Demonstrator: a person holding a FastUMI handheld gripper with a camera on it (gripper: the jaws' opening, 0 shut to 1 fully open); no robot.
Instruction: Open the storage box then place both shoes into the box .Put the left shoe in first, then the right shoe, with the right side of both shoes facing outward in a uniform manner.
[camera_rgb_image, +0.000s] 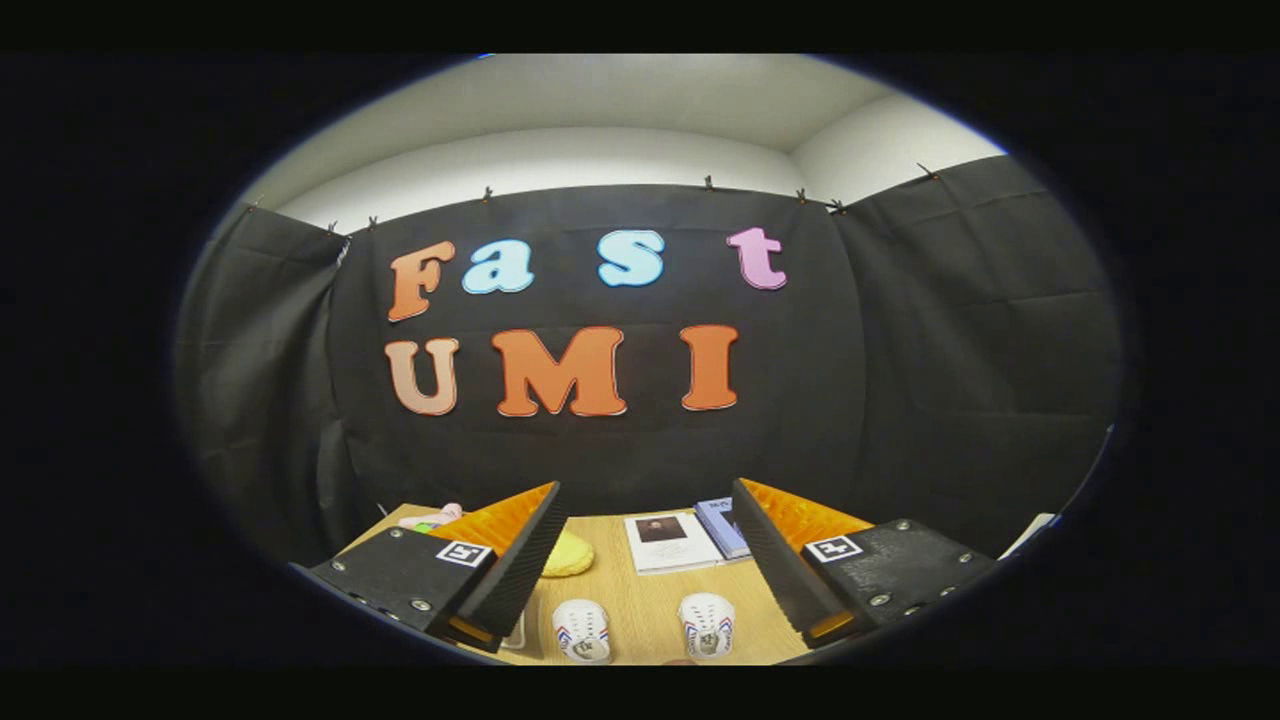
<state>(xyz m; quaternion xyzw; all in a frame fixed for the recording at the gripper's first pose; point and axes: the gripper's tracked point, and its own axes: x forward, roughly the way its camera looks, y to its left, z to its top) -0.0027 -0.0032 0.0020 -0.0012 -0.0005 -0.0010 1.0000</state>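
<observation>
**Q:** What did the gripper view show as I began?

**A:** My tongs (640, 570) stood wide apart and held nothing, raised above the desk (640, 610) and aimed toward the booth wall. Between the fingers, low and near, lay two small white shoes, toes toward me: one (581, 630) nearer the left finger, the other (706, 624) nearer the right, set side by side and well apart. Beyond them were a booklet (670, 541) with a blue book (722, 527) just beside it, and a yellow pad (566, 555) partly hidden behind the left finger.

**Q:** And the box?

**A:** I could not make it out for certain; a pale edge (517, 632) just inside the left finger may have belonged to it.

**Q:** How was the opening step best done?

**A:** I judged that I should tilt the tongs down first to find the box and its lid, keep them wide, approach the lid's edge squarely, and avoid brushing the shoes, so their left-right order stayed readable.
</observation>
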